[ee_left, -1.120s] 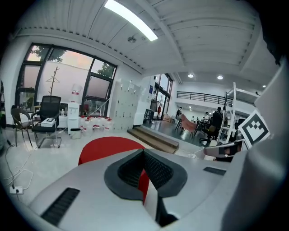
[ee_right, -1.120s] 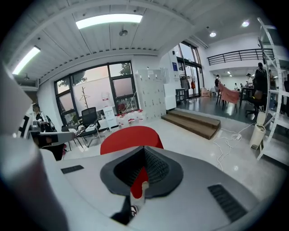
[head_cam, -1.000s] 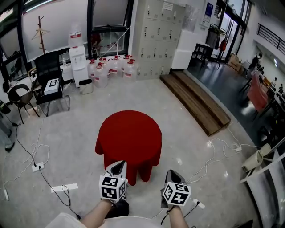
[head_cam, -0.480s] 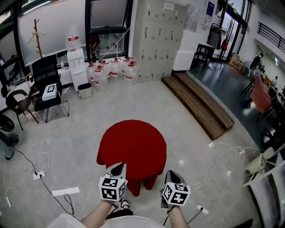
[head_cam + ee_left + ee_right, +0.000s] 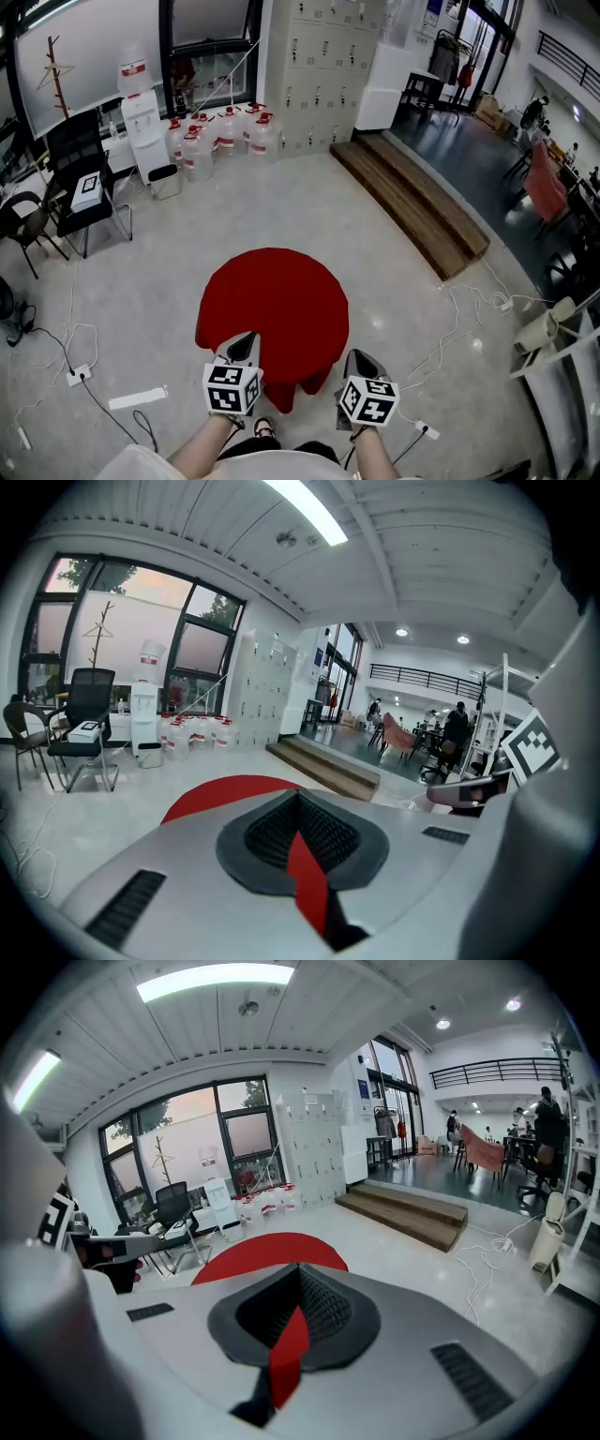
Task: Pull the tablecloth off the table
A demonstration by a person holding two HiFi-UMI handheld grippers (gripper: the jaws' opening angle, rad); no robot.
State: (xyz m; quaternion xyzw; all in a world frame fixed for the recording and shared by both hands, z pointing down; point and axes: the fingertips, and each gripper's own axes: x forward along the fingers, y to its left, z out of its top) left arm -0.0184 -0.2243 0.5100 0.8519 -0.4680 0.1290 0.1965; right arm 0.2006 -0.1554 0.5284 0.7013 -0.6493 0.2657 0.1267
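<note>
approach step: the red tablecloth point(image 5: 272, 300) lies draped smooth over the round worktop, not yet pulled. left gripper point(image 5: 246, 345) and right gripper point(image 5: 360, 358) hover at its near edge, both closed, a red sliver in each slit but nothing pinched, i'd say. next: open, drop to the hem, clamp, pull back.

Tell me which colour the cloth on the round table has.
The tablecloth is plain red, shown best in the head view.
</note>
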